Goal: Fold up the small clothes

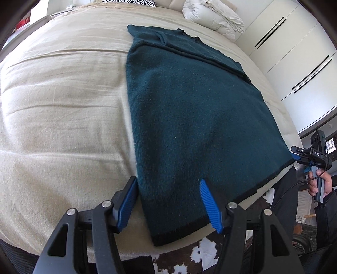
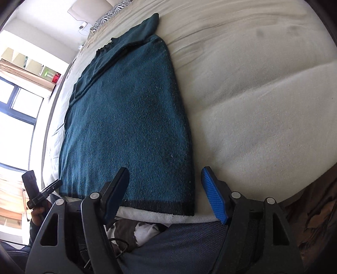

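A dark teal knit sweater (image 1: 189, 118) lies flat on the beige bed, sides folded in, its black hem at the bed's near edge. My left gripper (image 1: 168, 189) is open, its jaws straddling the sweater's near left hem corner just above it. The right gripper (image 1: 299, 156) shows at the sweater's near right corner in the left wrist view. In the right wrist view the sweater (image 2: 126, 118) fills the middle, and my right gripper (image 2: 164, 181) is open over its near right hem corner. The left gripper (image 2: 51, 186) appears at the far left, held in a hand.
The beige bed cover (image 1: 63, 105) spreads wide to the left of the sweater. A white duvet (image 1: 212, 14) and a zebra pillow (image 1: 134, 2) lie at the head of the bed. White wardrobe doors (image 1: 290, 52) stand on the right. A cowhide rug (image 1: 198, 253) lies below the bed edge.
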Tool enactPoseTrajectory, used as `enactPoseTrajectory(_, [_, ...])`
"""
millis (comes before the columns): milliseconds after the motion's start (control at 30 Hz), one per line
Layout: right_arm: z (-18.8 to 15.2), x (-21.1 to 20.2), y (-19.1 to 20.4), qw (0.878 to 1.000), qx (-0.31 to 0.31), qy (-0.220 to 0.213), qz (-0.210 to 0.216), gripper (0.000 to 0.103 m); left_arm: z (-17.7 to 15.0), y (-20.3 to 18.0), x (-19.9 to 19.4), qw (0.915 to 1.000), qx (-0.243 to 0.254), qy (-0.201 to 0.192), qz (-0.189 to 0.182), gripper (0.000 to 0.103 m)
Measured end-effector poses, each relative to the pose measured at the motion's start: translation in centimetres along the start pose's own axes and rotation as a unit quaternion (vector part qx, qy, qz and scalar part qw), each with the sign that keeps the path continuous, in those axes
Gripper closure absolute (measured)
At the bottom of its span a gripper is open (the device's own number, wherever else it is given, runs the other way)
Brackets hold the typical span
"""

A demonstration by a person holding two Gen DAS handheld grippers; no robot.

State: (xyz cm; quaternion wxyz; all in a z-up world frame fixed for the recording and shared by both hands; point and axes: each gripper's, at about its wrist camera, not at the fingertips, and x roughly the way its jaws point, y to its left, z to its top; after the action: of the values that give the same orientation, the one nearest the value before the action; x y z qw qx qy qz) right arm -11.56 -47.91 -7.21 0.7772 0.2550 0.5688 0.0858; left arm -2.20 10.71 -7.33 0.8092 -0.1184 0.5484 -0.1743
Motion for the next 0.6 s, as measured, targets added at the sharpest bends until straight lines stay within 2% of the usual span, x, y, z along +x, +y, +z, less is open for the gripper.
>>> enactPoseTrajectory(167, [-0.7, -0.4, -0.7, 1.0, 0.016, 0.003, 0.017, 0.044, -1.0, 0.5, -0.2, 0.9997, -0.02, 0.005, -0.011, 0.041])
enactPoseTrajectory(300, [-0.9, 0.0, -0.9, 1.0, 0.024, 0.007, 0.015, 0.062, -0.7, 0.4, -0.1, 0.9998, -0.018, 0.009, -0.001, 0.047])
enactPoseTrajectory(333, [-1.0, 0.1, -1.0, 1.0, 0.025, 0.007, 0.015, 0.068, -0.6, 0.5, 0.0, 0.9997, -0.022, 0.01, -0.001, 0.054])
enactPoseTrajectory(467, [-1.2, 0.4, -1.1, 0.999, 0.03, 0.007, 0.017, 0.071, -0.4, 0.9, 0.1, 0.9995, -0.027, 0.013, 0.004, 0.077])
enactPoseTrajectory(500, [-1.2, 0.3, -1.1, 0.999, 0.028, 0.006, 0.017, 0.075, -0.4, 0.9, 0.1, 0.9996, -0.024, 0.015, 0.005, 0.081])
enactPoseTrajectory(533, [-1.2, 0.4, -1.1, 1.0, 0.026, 0.007, 0.014, 0.083, -0.5, 0.8, 0.2, 0.9996, -0.022, 0.018, 0.004, 0.09])
enactPoseTrajectory(567, [-1.3, 0.4, -1.1, 1.0, 0.025, 0.009, 0.011, 0.086, -0.5, 0.5, 0.2, 0.9996, -0.017, 0.021, 0.004, 0.095])
enactPoseTrajectory(600, [-1.3, 0.4, -1.0, 1.0, 0.024, 0.008, 0.009, 0.088, -0.5, 0.2, 0.2, 0.9997, -0.01, 0.02, 0.008, 0.095])
